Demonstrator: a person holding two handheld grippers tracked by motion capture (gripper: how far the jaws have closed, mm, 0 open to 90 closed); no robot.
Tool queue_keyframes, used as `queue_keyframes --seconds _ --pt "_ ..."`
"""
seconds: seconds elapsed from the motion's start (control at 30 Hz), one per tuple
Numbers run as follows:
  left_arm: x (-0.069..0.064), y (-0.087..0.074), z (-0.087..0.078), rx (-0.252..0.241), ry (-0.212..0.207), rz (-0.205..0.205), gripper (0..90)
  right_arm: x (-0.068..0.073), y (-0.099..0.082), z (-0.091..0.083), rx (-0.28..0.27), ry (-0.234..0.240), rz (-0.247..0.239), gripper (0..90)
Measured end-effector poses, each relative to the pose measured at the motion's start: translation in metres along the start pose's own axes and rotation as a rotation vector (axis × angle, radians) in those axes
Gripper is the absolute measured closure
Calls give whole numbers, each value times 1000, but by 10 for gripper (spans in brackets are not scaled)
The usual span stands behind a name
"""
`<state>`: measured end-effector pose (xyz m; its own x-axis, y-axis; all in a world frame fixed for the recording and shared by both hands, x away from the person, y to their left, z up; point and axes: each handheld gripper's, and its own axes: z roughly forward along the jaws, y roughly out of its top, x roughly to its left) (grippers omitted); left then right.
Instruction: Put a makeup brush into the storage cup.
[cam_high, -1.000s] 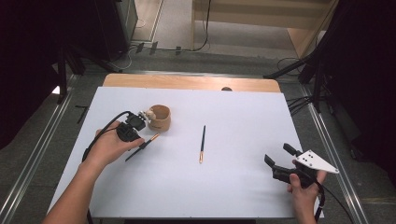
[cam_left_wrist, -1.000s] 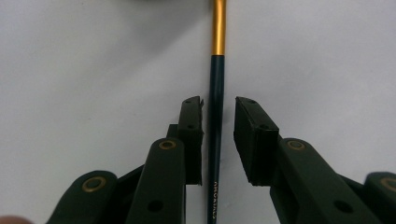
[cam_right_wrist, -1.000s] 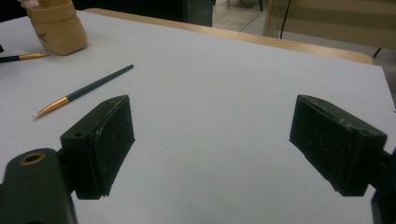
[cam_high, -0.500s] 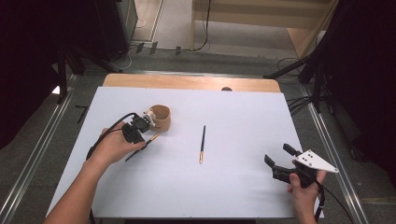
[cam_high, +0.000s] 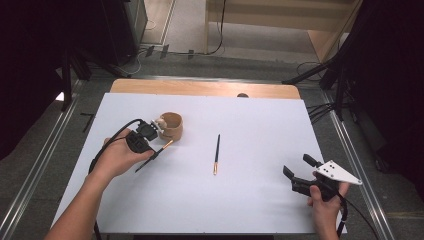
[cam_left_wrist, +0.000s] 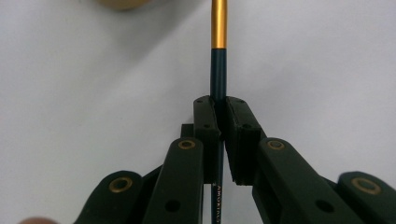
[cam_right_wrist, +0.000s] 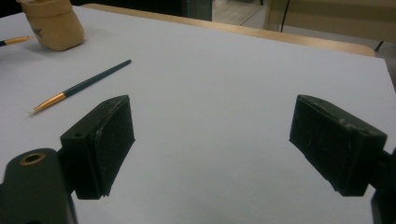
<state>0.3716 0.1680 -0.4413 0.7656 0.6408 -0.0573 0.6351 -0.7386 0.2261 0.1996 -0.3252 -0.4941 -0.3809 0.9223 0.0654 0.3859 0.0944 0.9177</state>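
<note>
Looking down on the white table (cam_high: 260, 200), we saw the left gripper (cam_high: 156, 154) clamped on a dark paintbrush (cam_left_wrist: 218, 84) with a gold ferrule (its jaws had just been closing around the handle). That brush lay just beside a tan pouch (cam_high: 171, 125). A second paintbrush (cam_high: 217, 153) lay near the table's middle, untouched. The right gripper (cam_high: 298, 172) hovered near the front right corner, jaws wide and holding nothing.
</note>
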Motion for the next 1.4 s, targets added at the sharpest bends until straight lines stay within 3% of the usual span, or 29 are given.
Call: queue_keyframes --seconds 0.2,0.3,0.4,0.5,0.67,0.7,0.8,0.83,0.87,0.9,0.93,0.97,1.0,1.03,1.23,1.27,1.4 --pt "-3 -4 -17 -118 -59 27 846 0 0 0 2 -1 0 143" --pt "-3 -7 -27 -224 -102 40 846 0 0 1 2 -2 -1 142" --pt "-3 -9 -32 -301 -102 41 846 0 -1 1 1 0 0 143" --pt "0 -11 -36 -389 -128 38 846 1 0 1 0 2 -3 142" --pt "5 -17 -43 -546 -136 15 846 1 -1 1 2 1 1 142" --pt "5 -17 -43 -546 -136 15 846 1 -1 1 2 1 1 142" --pt "6 -20 -50 -663 -148 1 846 1 -1 1 3 1 0 143" --pt "6 -20 -50 -663 -148 1 846 1 -1 1 3 1 0 143" --pt "6 -22 -53 -729 -147 0 846 1 -1 1 4 0 0 143" --pt "6 -22 -53 -729 -147 0 846 1 -1 1 4 0 0 143" --pt "7 -23 -55 -786 -143 -2 846 1 -1 1 3 1 1 142" --pt "7 -23 -55 -786 -143 -2 846 1 -1 1 3 1 1 142" --pt "7 -25 -56 -853 -140 -8 846 1 -1 1 4 -1 0 143" --pt "7 -25 -56 -883 -141 -16 846 1 -1 1 4 -1 0 143" --pt "10 -28 -56 -1017 -124 -34 846 1 -1 1 3 0 -1 143" --pt "10 -28 -56 -1017 -124 -34 846 1 -1 1 3 0 -1 143" --pt "11 -29 -57 -1095 -102 -40 846 1 -1 1 6 -1 -3 143"
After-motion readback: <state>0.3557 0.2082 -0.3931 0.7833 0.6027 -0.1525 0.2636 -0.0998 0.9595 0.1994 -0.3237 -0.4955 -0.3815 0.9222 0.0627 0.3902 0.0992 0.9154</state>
